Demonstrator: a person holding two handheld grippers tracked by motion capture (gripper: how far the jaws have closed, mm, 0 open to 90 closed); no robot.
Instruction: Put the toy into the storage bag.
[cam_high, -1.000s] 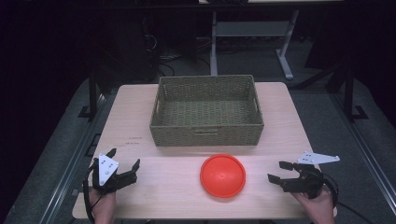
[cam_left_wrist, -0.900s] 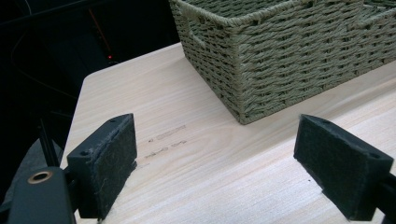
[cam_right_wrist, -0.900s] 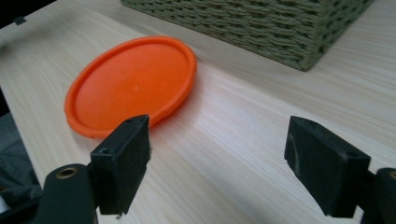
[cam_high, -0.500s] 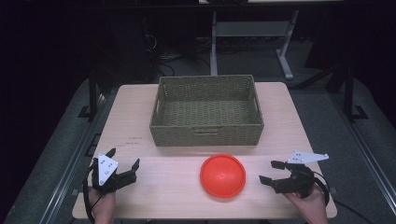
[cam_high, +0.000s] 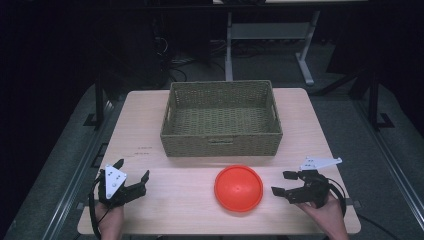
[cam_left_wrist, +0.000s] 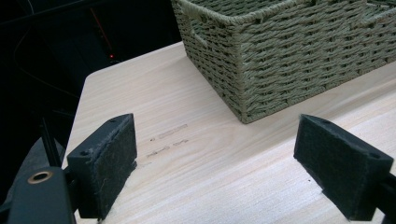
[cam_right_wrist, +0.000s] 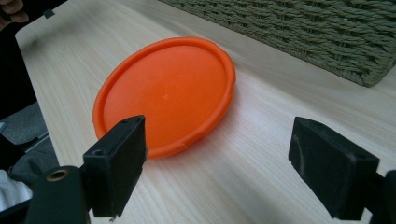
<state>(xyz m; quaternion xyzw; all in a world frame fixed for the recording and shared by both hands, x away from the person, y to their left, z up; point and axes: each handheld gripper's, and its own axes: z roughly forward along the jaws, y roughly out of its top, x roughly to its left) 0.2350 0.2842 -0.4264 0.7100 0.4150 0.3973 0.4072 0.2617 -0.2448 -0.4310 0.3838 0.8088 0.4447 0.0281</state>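
since the earlier frames our right gripper (cam_high: 286, 183) has come in from the right edge of the table (cam_high: 150, 165) toward the orange disc (cam_high: 239, 187), and its jaws now point at the disc from about 3 o'clock; our left gripper (cam_high: 134, 176) has stayed where it was, near the front left corner.

both grippers are wide open and hold nothing. in the right gripper view the two pads (cam_right_wrist: 119, 163) stand well apart, and the near rim of the orange disc (cam_right_wrist: 163, 93) lies just past the left one.

we judge the disc to be light and stiff, made of smooth plastic, so it can be slippery on the wood. it lies flat and low, which makes it hard to pinch from above. the best place to take hold seems to be the raised rim at the side nearest to the right gripper, with one jaw under the edge and one over it.

the disc is round, bright orange, with a thin raised lip and a shallow middle. it rests on the table at the front, just at 6 o'clock from the woven basket (cam_high: 220, 142), near it but not touching, between our two grippers.
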